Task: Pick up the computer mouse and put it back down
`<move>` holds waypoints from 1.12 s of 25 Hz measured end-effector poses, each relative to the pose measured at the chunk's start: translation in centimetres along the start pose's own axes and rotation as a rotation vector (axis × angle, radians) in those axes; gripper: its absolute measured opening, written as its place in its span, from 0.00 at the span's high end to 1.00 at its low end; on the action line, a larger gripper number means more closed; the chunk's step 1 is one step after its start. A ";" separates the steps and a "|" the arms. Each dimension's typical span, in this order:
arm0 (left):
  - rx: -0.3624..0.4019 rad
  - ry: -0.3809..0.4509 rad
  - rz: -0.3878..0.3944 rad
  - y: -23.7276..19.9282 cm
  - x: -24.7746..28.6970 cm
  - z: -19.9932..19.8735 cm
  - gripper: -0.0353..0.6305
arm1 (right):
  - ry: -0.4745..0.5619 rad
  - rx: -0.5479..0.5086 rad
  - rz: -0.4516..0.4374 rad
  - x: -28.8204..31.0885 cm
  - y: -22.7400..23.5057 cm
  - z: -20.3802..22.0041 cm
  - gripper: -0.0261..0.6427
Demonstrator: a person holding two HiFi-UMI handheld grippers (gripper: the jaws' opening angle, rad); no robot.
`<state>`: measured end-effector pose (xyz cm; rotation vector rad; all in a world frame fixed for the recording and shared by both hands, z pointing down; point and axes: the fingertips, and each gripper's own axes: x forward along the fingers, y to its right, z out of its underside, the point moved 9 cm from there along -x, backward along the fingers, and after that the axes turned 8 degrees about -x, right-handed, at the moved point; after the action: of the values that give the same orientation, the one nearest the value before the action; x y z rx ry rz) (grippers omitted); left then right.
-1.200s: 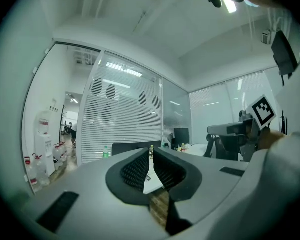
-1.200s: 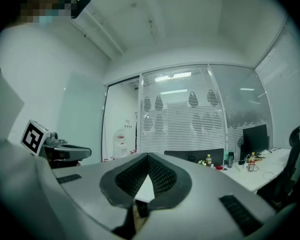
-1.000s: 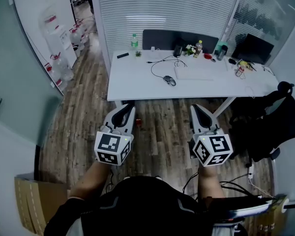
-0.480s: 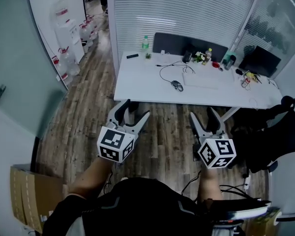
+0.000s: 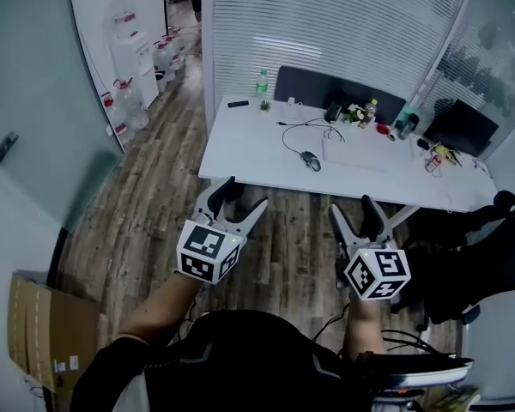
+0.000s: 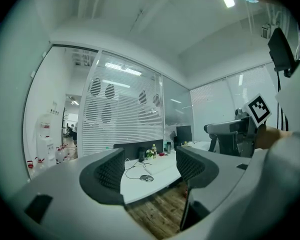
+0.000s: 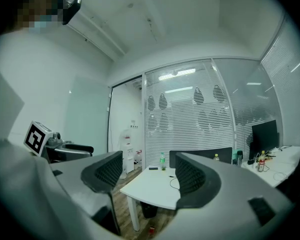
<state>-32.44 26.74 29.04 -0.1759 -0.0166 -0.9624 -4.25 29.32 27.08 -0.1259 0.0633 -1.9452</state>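
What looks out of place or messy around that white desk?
Nothing looks spilled or broken. The white desk is only a little untidy: a black cable loops loosely across it beside the mouse. A small red thing lies on the floor under the desk, too small to identify.

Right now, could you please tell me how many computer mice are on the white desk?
1. The dark computer mouse lies near the middle of the white desk, just left of the white keyboard. Clutter along the far edge may hide another.
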 end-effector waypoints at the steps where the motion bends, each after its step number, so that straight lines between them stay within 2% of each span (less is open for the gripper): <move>1: 0.001 0.003 -0.006 0.4 0.3 0.0 0.46 | 0.004 -0.002 -0.009 0.0 0.5 0.0 0.47; 8: 0.004 -0.007 -0.033 2.1 3.5 0.8 0.46 | 0.006 -0.005 -0.047 0.7 4.1 1.0 0.47; 14: -0.002 -0.005 -0.003 1.5 7.9 1.1 0.46 | 0.012 0.014 -0.029 3.3 6.6 2.0 0.47; 18: 0.003 0.002 0.014 -1.0 12.3 0.7 0.46 | 0.006 0.016 -0.008 7.3 8.3 2.4 0.47; 28: -0.006 -0.015 0.047 -11.2 23.2 -1.5 0.46 | -0.018 0.032 0.049 20.8 12.1 2.3 0.47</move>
<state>-28.40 1.33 31.29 -0.1883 -0.0228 -0.9145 -0.42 5.60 29.29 -0.1195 0.0235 -1.8947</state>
